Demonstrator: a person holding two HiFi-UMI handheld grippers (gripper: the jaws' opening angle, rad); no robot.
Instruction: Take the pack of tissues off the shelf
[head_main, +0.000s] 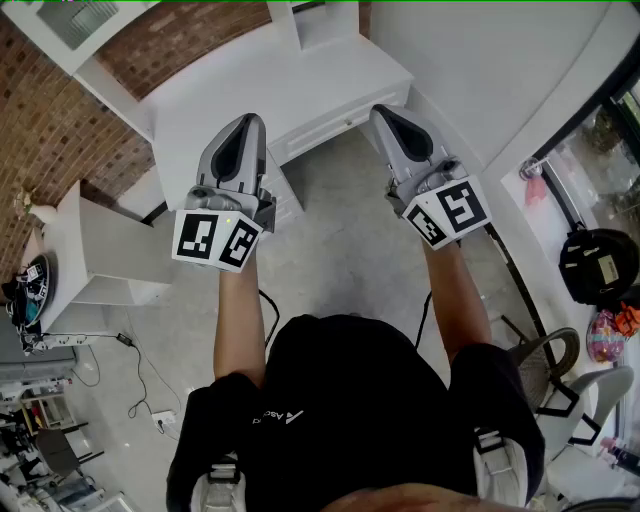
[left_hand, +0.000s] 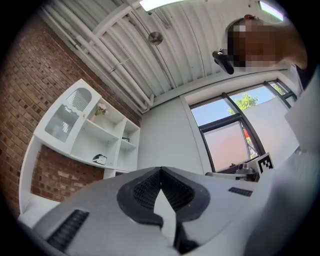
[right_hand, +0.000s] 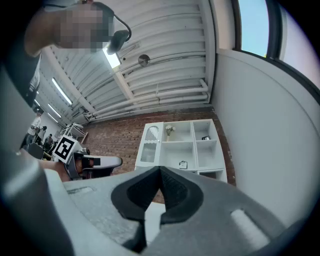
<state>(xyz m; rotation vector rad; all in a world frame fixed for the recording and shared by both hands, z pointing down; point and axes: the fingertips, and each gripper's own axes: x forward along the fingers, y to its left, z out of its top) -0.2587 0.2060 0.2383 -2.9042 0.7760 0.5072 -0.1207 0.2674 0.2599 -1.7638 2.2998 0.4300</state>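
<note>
A white shelf unit stands against the brick wall, some way ahead of both grippers. A small dark-and-white pack, likely the tissues, lies on its middle shelf. My left gripper is shut with nothing between its jaws and is raised toward the shelf. My right gripper is held level beside it, jaws also closed and empty. Neither touches the shelf. In the head view the shelf compartments are out of frame.
A white desk sits below the shelf. A low white cabinet stands at the left, with cables on the floor. A vase of flowers and another small item are on upper shelves. Chairs stand along the window wall at the right.
</note>
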